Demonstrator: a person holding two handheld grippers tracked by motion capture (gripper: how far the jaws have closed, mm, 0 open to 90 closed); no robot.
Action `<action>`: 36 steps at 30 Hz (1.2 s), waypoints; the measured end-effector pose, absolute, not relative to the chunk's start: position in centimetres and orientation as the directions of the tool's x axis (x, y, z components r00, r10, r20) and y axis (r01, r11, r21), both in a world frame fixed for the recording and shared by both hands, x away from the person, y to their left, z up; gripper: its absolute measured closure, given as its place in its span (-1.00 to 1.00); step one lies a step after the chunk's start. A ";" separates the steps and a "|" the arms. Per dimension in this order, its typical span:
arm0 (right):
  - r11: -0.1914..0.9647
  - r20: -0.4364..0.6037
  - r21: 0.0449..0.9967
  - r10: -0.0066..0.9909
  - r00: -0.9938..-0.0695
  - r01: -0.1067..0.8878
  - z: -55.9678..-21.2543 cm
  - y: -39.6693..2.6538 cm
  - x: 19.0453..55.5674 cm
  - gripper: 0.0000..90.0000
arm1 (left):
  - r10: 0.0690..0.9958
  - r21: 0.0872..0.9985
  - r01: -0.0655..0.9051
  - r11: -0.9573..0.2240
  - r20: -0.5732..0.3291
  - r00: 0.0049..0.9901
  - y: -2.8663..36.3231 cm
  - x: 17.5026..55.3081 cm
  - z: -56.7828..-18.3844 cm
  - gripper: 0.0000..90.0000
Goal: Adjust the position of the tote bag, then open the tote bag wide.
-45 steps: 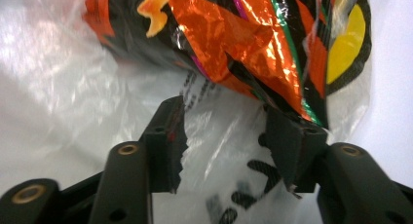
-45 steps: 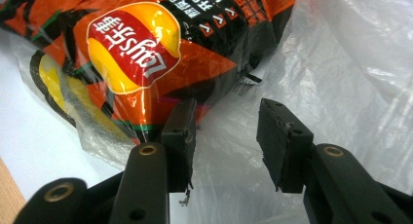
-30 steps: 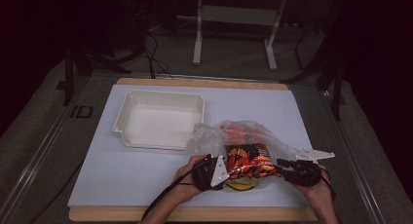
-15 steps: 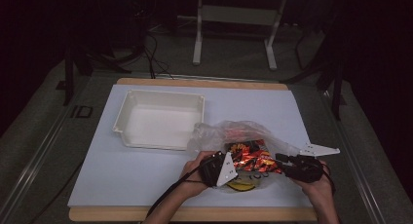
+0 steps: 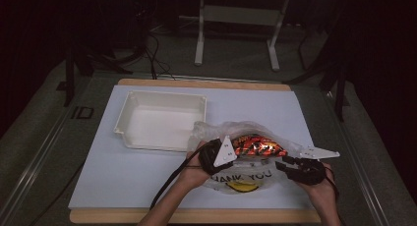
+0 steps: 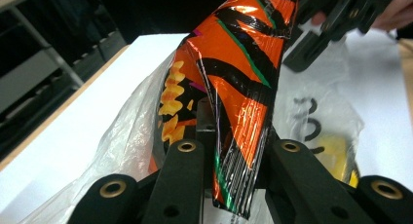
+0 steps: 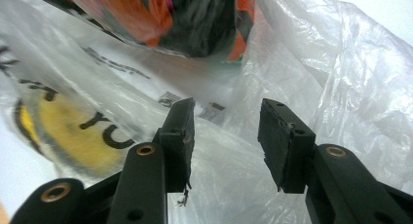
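The left tool [image 6: 234, 185] grips the end of an orange-and-black snack packet [image 6: 238, 83], which lies at the mouth of a clear plastic bag [image 5: 246, 174] on the bench [image 5: 147, 172]. The right tool [image 7: 226, 136] is spread open, apparently just clear of the bag film. A white tray [image 5: 128, 115] sits nearby.

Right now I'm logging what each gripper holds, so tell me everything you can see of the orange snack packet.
The snack packet is glossy, crinkled foil, orange with black stripes, thin green lines and a picture of yellow curly snacks. Its sealed end sits pinched between the fingers of the left gripper, which lifts it partly out of the clear plastic bag. In the high view it lies across the bag's open mouth, the film draped around it. The right gripper is open, close to the bag and not touching the packet.
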State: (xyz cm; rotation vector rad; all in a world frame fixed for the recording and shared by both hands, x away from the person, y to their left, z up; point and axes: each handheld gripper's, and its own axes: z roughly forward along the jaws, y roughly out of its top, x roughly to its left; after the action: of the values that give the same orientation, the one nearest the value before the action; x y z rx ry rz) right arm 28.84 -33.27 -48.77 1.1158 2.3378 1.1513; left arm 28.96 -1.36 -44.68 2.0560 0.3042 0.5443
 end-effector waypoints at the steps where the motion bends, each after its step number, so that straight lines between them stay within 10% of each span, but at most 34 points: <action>1: 0.378 0.055 0.772 0.761 -0.647 0.511 -48.8 -33.2 28.9 0.24 | 0.420 0.859 0.000 -0.511 0.250 0.872 -1.3 29.1 -44.5 0.82; 36: 0.407 0.005 0.726 0.803 -0.596 0.555 -50.6 -32.8 29.8 0.20 | 0.352 0.911 0.054 -0.410 0.103 0.930 -0.2 29.9 -41.6 0.94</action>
State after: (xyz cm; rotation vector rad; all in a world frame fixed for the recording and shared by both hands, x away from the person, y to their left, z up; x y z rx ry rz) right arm 29.82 -32.81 -50.56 1.1725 2.3236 1.0021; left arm 29.95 -0.20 -41.62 1.9766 0.2927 0.3358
